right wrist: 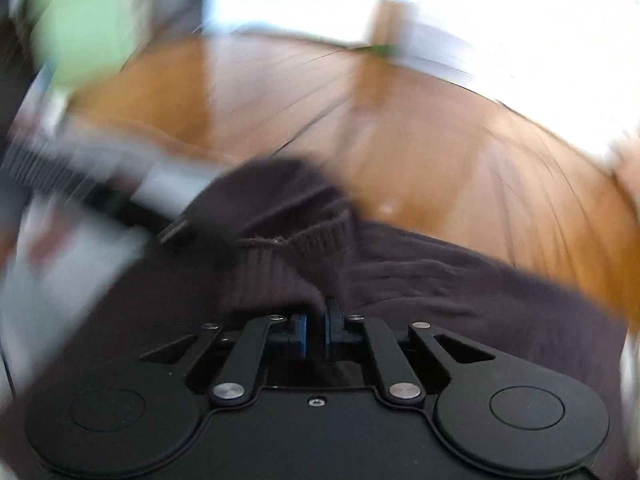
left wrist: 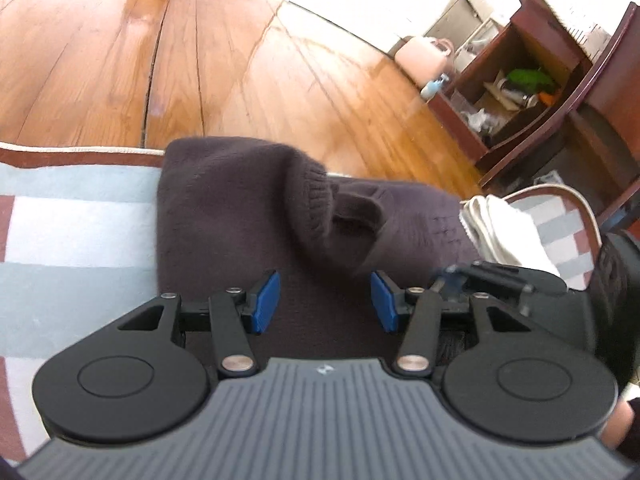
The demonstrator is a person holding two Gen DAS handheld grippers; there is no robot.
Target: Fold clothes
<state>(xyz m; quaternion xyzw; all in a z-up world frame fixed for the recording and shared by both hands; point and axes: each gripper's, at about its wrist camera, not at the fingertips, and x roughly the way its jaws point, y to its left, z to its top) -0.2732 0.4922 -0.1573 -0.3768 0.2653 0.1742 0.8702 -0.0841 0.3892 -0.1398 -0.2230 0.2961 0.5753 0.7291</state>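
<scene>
A dark brown knit sweater [left wrist: 240, 208] lies on a rug, with a ribbed sleeve cuff [left wrist: 316, 196] folded across its body. My left gripper [left wrist: 325, 280] hovers over the sweater's near part. Its blue pads stand well apart with only flat fabric below them. In the blurred right wrist view my right gripper [right wrist: 317, 314] is shut on a bunched fold of the sweater [right wrist: 440, 280], just below the ribbed cuff [right wrist: 312, 236]. The right gripper's black body shows blurred at the right of the left wrist view.
The striped blue, white and brown rug [left wrist: 72, 220] ends at a wooden floor [left wrist: 220, 60]. A folded white cloth [left wrist: 500, 224] lies right of the sweater. A dark wood cabinet [left wrist: 520, 80] with cluttered open shelves and a pink bag [left wrist: 420, 60] stand at the far right.
</scene>
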